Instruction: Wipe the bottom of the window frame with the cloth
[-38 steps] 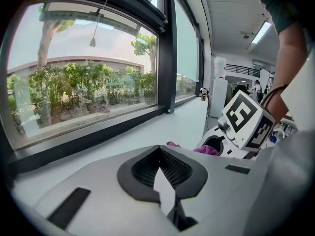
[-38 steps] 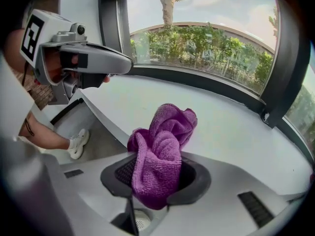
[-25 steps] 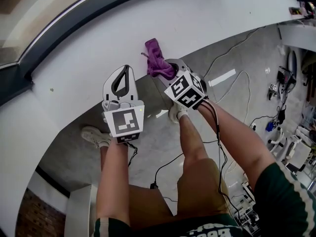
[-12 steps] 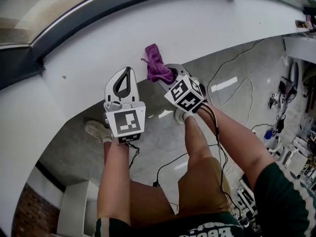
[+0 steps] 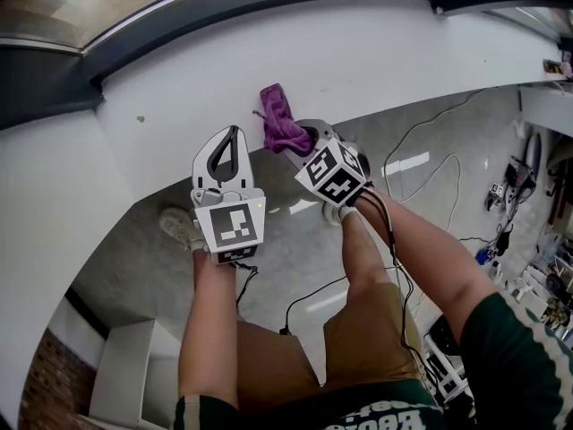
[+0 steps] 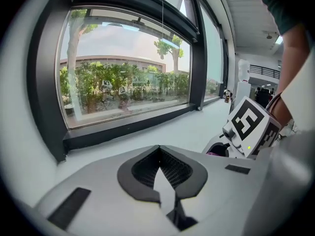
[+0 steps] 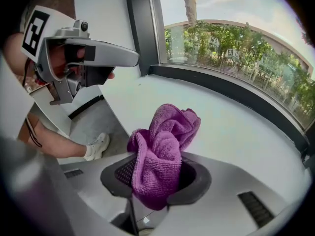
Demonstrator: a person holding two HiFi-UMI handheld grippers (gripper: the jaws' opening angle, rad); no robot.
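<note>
Approach, wiping not yet begun.
The window frame point(image 5: 269, 7) is seen along the far edge of the sill point(image 5: 403, 52); the cloth point(image 5: 279, 119) is clamped by the right gripper point(image 5: 300, 138) over the near edge, the left gripper point(image 5: 226, 146) closed empty. A forward reach is judged needed.

The person reaches both arms forward and down, side by side. The bare left forearm point(image 5: 208, 321) runs nearly straight ahead and carries the left tool point(image 5: 234, 131). Its jaws meet at their tips with nothing between them, and its marker cube point(image 5: 231, 224) sits at the wrist end, facing up. The right forearm point(image 5: 430, 249) comes in at a slant from the right and holds the right tool point(image 5: 300, 141), which angles toward the left tool's side, with its own cube point(image 5: 333, 173) tilted up. The right tool's jaws are clamped on a bunched purple cloth point(image 5: 280, 119) that sticks out beyond their tips. The two tools sit near each other but apart.
</note>
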